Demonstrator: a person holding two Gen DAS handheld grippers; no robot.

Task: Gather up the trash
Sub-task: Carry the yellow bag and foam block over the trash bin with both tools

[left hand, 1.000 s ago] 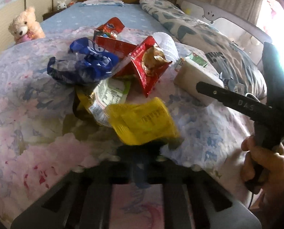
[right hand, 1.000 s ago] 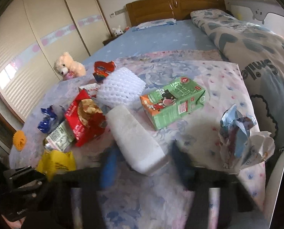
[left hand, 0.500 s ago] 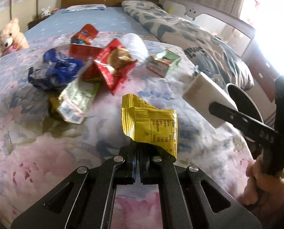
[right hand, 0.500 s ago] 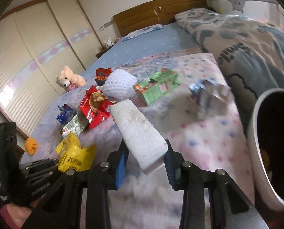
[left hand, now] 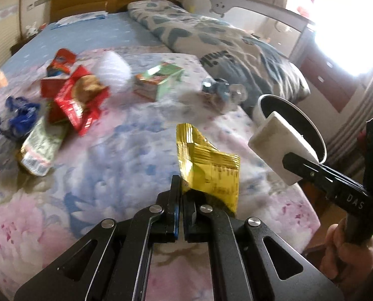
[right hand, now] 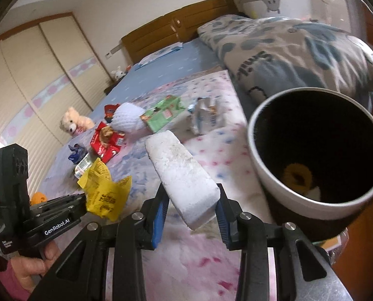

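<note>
My left gripper (left hand: 180, 188) is shut on a crumpled yellow wrapper (left hand: 209, 165), held above the flowered bedspread. The same yellow wrapper (right hand: 103, 190) shows at lower left in the right wrist view. My right gripper (right hand: 191, 200) is shut on a white foam block (right hand: 183, 175), lifted clear of the bed. That foam block (left hand: 279, 145) hangs at the rim of a white bin (left hand: 311, 135) in the left wrist view. The bin (right hand: 319, 200) stands at the bed's right edge, dark inside with something yellow at its bottom.
Left on the bedspread (left hand: 116, 150) are a red snack bag (left hand: 78, 100), a blue wrapper (left hand: 18, 118), a green-white packet (left hand: 41, 148), a white foam net (left hand: 113, 72), a green carton (left hand: 161, 80) and crumpled foil (left hand: 219, 90). A folded quilt (right hand: 299, 50) lies at right, a teddy bear (right hand: 73, 123) at far left.
Both grippers have lifted their loads off the bed and carried them to the right toward the bin, which has come into view and grown large. Both wrists rolled.
</note>
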